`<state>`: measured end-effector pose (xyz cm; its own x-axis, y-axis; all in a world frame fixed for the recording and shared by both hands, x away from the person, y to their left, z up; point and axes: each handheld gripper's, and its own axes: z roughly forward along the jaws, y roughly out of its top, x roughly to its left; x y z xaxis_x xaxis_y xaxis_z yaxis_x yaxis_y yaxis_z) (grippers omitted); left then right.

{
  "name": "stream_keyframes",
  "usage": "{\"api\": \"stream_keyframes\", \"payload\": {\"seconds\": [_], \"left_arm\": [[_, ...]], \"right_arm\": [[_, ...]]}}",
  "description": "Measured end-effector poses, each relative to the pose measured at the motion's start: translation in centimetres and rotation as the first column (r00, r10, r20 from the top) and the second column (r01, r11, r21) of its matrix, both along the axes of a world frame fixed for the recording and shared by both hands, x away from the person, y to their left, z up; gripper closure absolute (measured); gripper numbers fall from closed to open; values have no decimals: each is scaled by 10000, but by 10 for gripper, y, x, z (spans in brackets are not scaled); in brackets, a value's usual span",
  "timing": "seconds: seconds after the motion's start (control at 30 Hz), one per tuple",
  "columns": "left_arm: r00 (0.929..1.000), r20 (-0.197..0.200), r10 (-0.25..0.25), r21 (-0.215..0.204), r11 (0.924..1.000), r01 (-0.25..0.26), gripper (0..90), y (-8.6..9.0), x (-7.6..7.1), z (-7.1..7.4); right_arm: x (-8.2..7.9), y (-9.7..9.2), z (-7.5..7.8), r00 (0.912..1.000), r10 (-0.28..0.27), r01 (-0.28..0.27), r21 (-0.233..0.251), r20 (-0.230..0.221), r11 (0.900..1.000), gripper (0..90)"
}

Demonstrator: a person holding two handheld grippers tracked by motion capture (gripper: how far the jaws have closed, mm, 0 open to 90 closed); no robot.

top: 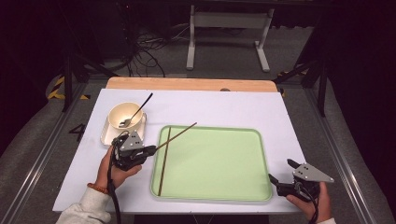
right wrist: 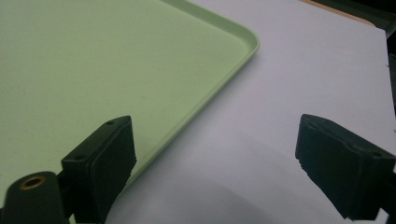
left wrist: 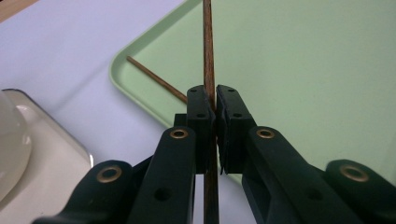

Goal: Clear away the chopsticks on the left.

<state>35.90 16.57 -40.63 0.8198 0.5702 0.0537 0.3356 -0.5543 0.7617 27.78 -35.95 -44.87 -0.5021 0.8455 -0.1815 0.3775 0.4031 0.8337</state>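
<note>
High view: the left hand-held gripper (top: 148, 150) pinches one brown chopstick (top: 180, 132) near its lower end, the stick slanting up and away over the green tray's (top: 261, 158) near-left corner. A second chopstick (top: 164, 158) lies along the tray's left side. The right hand-held gripper (top: 280, 173) rests on the white table (top: 224, 107) just beside the tray, jaws spread around nothing.

The green tray (top: 212, 161) is the landmark. Its middle and right side lie bare, open to a claw from above. Along its left edge 1 chopstick (top: 164, 161) lies flat, and a 2nd chopstick (top: 180, 134) slants across its top-left corner. Left of the tray, a bowl (top: 125, 115) with a spoon (top: 135, 113) crowds the table (top: 224, 107). Right of the tray, the table is bare.
</note>
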Motion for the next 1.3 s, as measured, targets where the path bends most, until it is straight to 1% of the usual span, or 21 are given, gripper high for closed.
{"api": "stream_keyframes", "payload": {"seconds": [0.23,0.37,0.43,0.5,0.53,0.63,0.67,0.7,0.8,0.87,0.93,0.97,1.0,1.03,1.07,1.13,1.17,1.2,1.23,1.27,1.3], "left_arm": [[9991,-134,-392,-10,9992,392,853,-15,-3,-1],[9980,-157,-611,-73,9981,610,853,-23,-5,-1],[9969,-247,-744,-171,9971,740,853,-28,-6,-2],[9963,-237,-829,-76,9965,827,853,-33,-7,-4],[9953,-265,-936,81,9955,939,853,-39,-8,-6],[9940,-343,-1035,88,9945,1039,853,-45,-9,-8],[9930,-412,-1108,66,9938,1112,852,-49,-10,-9],[9919,-430,-1198,168,9926,1206,853,-53,-12,-10],[9880,-489,-1464,265,9887,1478,853,-64,-17,-12],[9865,-545,-1544,200,9876,1557,853,-69,-20,-13],[9830,-624,-1727,352,9839,1751,852,-75,-23,-15],[9824,-699,-1732,338,9838,1758,852,-77,-24,-17],[9794,-840,-1838,328,9818,1870,852,-80,-25,-19],[9777,-917,-1890,524,9796,1942,852,-82,-27,-21],[9761,-922,-1970,605,9773,2030,853,-86,-28,-23],[9706,-1154,-2112,596,9739,2190,852,-91,-32,-27],[9701,-1181,-2121,649,9732,2207,852,-93,-34,-28],[9675,-1299,-2169,611,9722,2261,852,-96,-36,-30],[9655,-1385,-2207,722,9700,2321,852,-99,-38,-32],[9641,-1366,-2276,790,9676,2396,852,-102,-40,-33],[9644,-1375,-2260,915,9666,2396,852,-104,-42,-35]], "right_arm": [[0,1,0,10000,-18,18,-8,11,10000,125],[0,1,0,10000,-23,23,-3,18,10000,125],[0,1,0,10000,-28,28,8,-1,10000,125],[0,1,0,10000,-26,26,-2,1,10000,125],[0,1,0,10000,-24,24,-13,12,10000,125],[0,0,0,10000,-47,47,-2,10,10000,125],[0,1,0,10000,-40,40,-8,13,10000,125],[0,1,0,10000,-43,43,-17,6,10000,125],[0,1,0,10000,-23,22,-51,-3,10000,125],[0,1,0,10000,-29,29,-57,16,10000,125],[0,1,0,10000,-57,57,-26,16,10000,126],[0,1,0,10000,-78,78,-45,37,10000,126],[-1,1,1,10000,-68,68,-42,55,10000,125],[-1,1,1,10000,-62,63,-42,73,10000,125],[-1,1,1,9999,-63,64,-49,101,10000,125],[-2,0,1,9999,-76,76,-33,100,10000,125],[-2,0,1,9999,-78,79,-14,94,10000,125],[-1,0,1,9999,-81,81,-4,83,10000,125],[-1,0,1,10000,-66,66,-23,68,10000,125],[-1,0,1,10000,-30,30,-53,78,10000,125],[-1,0,1,10000,-35,36,-72,68,10000,125]]}}
